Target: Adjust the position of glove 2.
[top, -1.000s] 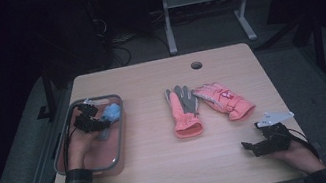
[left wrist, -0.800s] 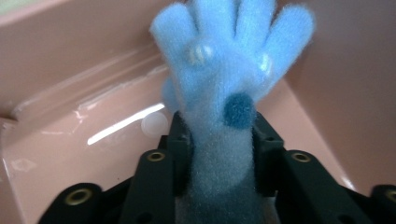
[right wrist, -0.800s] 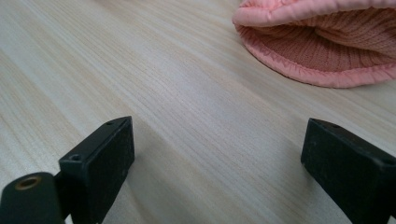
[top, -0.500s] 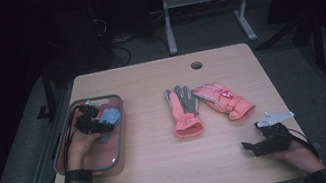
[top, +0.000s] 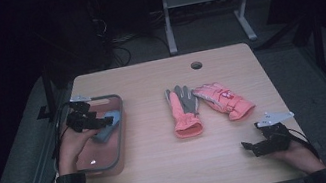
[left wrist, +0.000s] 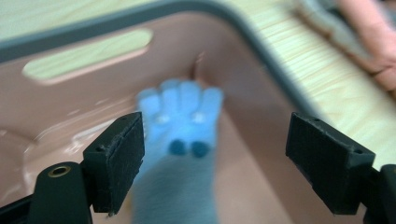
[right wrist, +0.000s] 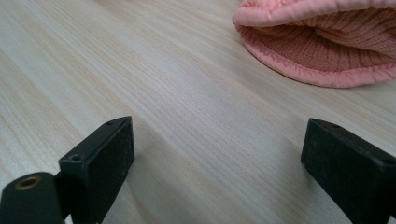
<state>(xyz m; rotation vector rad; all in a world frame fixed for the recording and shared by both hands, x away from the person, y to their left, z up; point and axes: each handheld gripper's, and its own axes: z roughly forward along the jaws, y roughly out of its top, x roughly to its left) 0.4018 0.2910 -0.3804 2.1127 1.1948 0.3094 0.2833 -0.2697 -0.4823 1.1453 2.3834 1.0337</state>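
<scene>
A blue glove lies in the pink tray at the table's left. My left gripper hovers just above it, its jaws having just been opening. In the left gripper view the blue glove lies below and between the wide-apart pads, which do not press on it. Two pink gloves rest at mid-table, one palm-up with a grey palm and the other to its right. My right gripper sits open on the table near the front right. Its view looks at a pink cuff.
The pink tray has a grey rim and a handle slot in its wall. A round cable hole sits near the table's far edge. Bare wood lies between the tray and the gloves, and along the front edge.
My left gripper has let go of the blue glove and lifted a little, and the glove now lies in the tray. The right gripper has stayed put.
</scene>
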